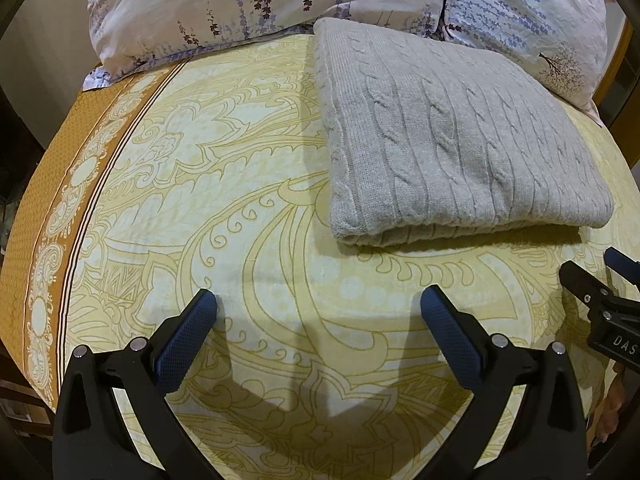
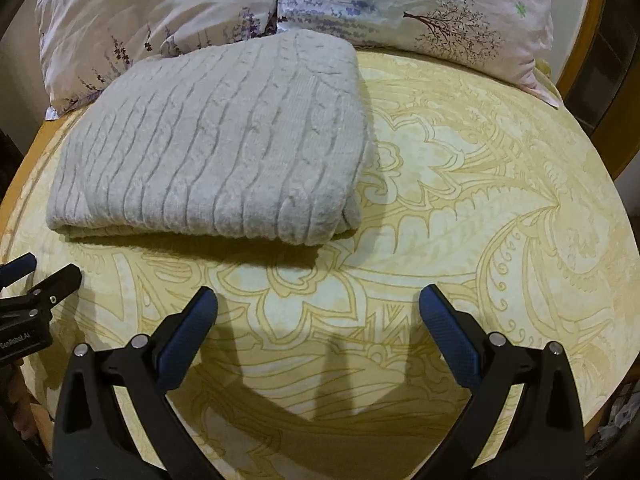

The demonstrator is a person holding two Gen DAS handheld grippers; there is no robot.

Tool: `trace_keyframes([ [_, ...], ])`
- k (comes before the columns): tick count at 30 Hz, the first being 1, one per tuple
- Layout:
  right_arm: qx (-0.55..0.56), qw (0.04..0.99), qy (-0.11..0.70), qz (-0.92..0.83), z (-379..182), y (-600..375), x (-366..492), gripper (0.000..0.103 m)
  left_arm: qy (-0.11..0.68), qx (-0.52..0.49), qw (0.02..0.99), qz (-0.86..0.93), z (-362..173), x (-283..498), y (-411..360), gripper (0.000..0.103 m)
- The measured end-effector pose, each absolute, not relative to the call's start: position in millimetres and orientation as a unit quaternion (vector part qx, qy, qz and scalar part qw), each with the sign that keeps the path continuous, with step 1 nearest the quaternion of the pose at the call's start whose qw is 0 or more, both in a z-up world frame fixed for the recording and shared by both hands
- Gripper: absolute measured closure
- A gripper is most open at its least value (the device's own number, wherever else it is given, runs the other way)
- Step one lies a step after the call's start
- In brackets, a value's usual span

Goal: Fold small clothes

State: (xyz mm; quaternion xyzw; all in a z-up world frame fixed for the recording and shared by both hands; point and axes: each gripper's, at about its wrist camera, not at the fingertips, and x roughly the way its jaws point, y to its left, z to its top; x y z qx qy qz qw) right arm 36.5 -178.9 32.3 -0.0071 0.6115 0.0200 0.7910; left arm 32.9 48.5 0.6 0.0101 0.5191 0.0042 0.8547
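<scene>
while the grey cable-knit sweater lies folded at the far side of the yellow bedsheet, against the pillows | left gripper and right gripper both spread wide, empty, near edge | step: fold looks finished | next: likely fetch another garment

I see yellow paisley bedsheet spread flat, pale cream ground with mustard scrollwork. Along its left side I make out ochre border band with white medallions and thin stripes. At far end I count two pillows side by side, touching: left floral pillow, white with purple sprigs; right tree-print pillow, lavender rows, brown tree. Wooden bed frame shows past right edge.
</scene>
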Motion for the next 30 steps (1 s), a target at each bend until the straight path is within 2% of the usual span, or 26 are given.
trace_keyframes([
  [30,-0.001,0.789,0.614,0.001,33.1,-180.3,35.2,0.002,0.522,0.009,0.853,0.005,-0.4,33.5,46.9,0.001],
])
